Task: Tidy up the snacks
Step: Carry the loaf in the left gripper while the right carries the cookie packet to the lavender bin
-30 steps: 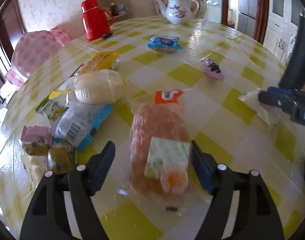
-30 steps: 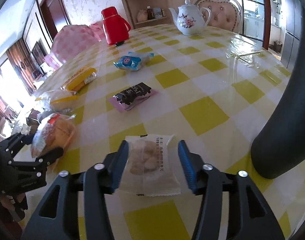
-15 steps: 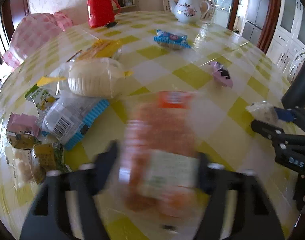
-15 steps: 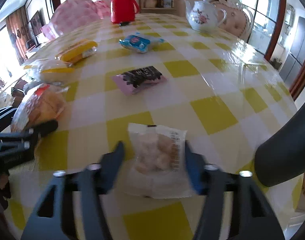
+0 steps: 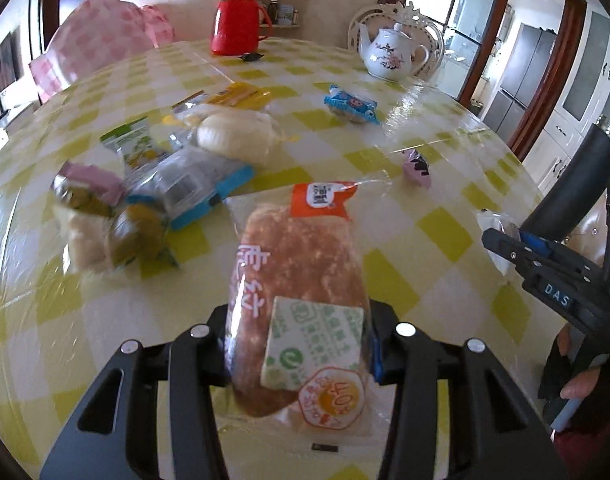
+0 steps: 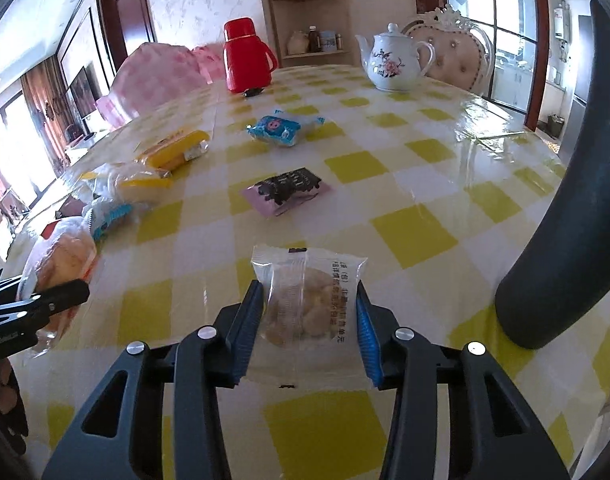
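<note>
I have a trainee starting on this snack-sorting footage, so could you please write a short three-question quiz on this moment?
1. True or false: the left claw holds a blue packet.
2. Which snack lies nearest ahead of the clear pastry packet in the right claw: A) the yellow packet, B) the pink-and-black packet, C) the blue packet?
3. Name the two vessels standing at the far side of the table.

Key:
1. False: it is clamped on the orange bread packet.
2. B.
3. The red flask and the white teapot.
</note>
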Available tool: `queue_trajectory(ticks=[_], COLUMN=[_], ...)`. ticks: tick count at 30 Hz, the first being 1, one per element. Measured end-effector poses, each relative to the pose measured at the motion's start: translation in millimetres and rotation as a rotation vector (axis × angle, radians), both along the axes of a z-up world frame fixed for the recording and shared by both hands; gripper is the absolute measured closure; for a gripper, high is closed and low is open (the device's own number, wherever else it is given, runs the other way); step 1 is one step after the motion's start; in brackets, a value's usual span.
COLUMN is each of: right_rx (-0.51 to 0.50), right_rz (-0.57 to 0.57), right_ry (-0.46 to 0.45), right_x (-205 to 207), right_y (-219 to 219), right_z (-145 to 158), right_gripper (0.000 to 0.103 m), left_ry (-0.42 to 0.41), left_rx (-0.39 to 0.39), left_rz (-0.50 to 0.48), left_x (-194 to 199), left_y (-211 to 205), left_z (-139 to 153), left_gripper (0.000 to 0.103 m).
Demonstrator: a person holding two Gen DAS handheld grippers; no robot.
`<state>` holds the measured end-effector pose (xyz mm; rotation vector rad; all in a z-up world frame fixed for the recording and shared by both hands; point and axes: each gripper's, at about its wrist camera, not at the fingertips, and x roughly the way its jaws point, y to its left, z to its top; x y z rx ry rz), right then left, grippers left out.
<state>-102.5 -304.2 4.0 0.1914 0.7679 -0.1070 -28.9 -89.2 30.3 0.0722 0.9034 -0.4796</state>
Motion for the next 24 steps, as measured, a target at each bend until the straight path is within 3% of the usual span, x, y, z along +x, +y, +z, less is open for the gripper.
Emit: queue_trajectory(ticks=[8,24], right_rx=[-0.013,-0.05], right_rz=[0.05,0.165], right_ry=[-0.002,-0.052], right_x=[-14.9,-48.5], right_y=[26.5,98.6], right_z=[2.8,18.8], right_gripper=[0.059,0.059], left_ry=[-0.027,-0.083], left_rx=[0.044,0.035], left_rz=[0.033,0.093], left_x=[-27.7,-88.3], left_y=[18.2,75.1], left_z=[-3.8,4.2], left_gripper=[0.056,0.056])
